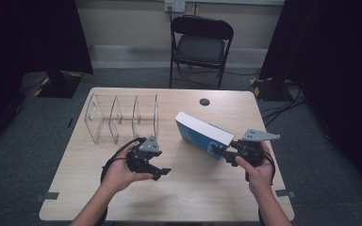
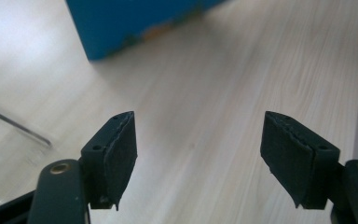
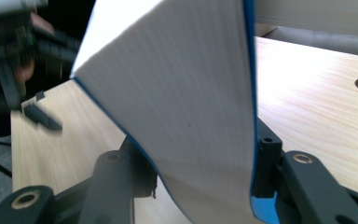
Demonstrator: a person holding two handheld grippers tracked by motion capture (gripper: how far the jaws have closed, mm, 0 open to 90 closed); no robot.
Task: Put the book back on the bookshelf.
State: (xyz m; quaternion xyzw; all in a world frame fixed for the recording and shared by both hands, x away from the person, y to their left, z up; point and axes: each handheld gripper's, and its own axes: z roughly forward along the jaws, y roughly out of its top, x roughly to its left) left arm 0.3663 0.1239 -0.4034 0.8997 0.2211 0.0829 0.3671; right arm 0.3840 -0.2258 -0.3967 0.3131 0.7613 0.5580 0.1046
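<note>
We list first the counter (image 1: 184,197), a pale wood-grain top with a round hole near its far edge; behind it on the grey floor stands a black folding chair (image 1: 201,44).

Next, the clear rack (image 1: 122,117): a transparent divider of several compartments, upright on the far left part of the counter, nothing in it that we can see.

Next, the book (image 1: 201,134): blue cover, white page block; it is tilted, right of the rack and apart from it, its near end at the right hand-held gripper; whether its lower edge touches the counter we cannot tell; in the left gripper view a blue corner of it (image 2: 135,23) lies beyond the jaws.

Next, the right hand-held gripper (image 1: 224,153): held in the person's right hand; in the right gripper view its jaws clamp the book (image 3: 182,93) from both sides, pads against the covers.

Last, the left hand-held gripper (image 1: 158,170): held in the left hand, in front of the rack; its jaws stand wide apart over bare wood, nothing between them.
</note>
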